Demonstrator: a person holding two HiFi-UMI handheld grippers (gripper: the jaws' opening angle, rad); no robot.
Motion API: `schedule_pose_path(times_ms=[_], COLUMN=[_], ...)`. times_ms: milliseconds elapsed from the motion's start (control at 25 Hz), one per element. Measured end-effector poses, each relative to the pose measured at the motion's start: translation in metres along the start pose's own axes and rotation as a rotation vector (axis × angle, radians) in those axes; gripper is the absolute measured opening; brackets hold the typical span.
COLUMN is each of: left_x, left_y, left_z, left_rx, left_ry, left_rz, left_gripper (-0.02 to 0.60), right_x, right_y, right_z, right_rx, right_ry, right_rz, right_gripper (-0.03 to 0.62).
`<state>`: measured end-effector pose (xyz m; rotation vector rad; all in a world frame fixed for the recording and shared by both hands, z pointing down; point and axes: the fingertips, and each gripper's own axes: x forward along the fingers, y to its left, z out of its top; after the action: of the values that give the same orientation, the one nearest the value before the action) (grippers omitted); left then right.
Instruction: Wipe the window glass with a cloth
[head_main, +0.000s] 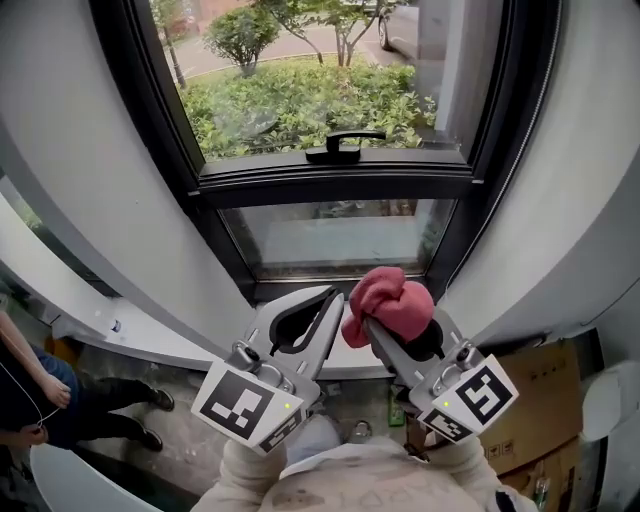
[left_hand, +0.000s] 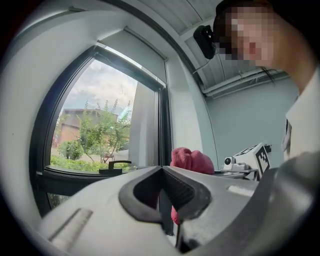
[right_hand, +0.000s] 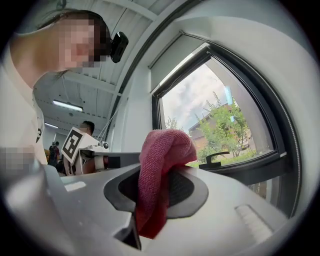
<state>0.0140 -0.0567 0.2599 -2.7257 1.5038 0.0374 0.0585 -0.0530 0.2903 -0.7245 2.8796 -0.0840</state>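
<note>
— From the left, where does everything sit?

— The left tool (head_main: 330, 298) is below the window handle (head_main: 342, 145), its jaws pressed together on nothing. Just right of it, also below the handle, the right tool (head_main: 378, 330) pinches the pink cloth (head_main: 392, 303), which is bunched up and not yet on the glass (head_main: 320, 90).

— How should the cloth handle?

— Probably light, soft and floppy. It is best held at a fold, leaving a wad free to press flat.

— And the count?

— One cloth, two tools, one handle, two panes.
</note>
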Motion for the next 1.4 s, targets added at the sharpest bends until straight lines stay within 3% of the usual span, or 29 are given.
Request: schedule_pose_path(times_ms=[280,680,1040,1200,1400], left_x=[0.034,0.078,0.098,0.107,0.119], left_y=[0.047,0.14,0.185,0.203,0.224], left_z=[-0.007,0.003,0.005,0.008,0.015], left_rx=[-0.022,0.012,-0.011,-0.015,-0.018], left_ry=[-0.012,-0.028,-0.066,-0.078,-0.091], left_rz=[-0.031,-0.116,-0.185,-0.175,-0.15], left_gripper=[0.001,0.001,0.001,0.001,0.001], right_x=[0.043,0.137,0.187,0.214,0.26], right_y=[-0.034,-0.078,-0.105,-0.129,-0.171], right_z=[-0.011,-0.008,0.001,0.03,0.098], right_rx=[-0.008,-0.046,-0.095,-0.111,-0.197], right_ry=[0.024,-0.007,0.009,-0.008,-0.051], right_rz=[-0.036,-0.114,-0.211,-0.221,-0.25], right_gripper=[0.118,0.118,0.118,0.118,0.117])
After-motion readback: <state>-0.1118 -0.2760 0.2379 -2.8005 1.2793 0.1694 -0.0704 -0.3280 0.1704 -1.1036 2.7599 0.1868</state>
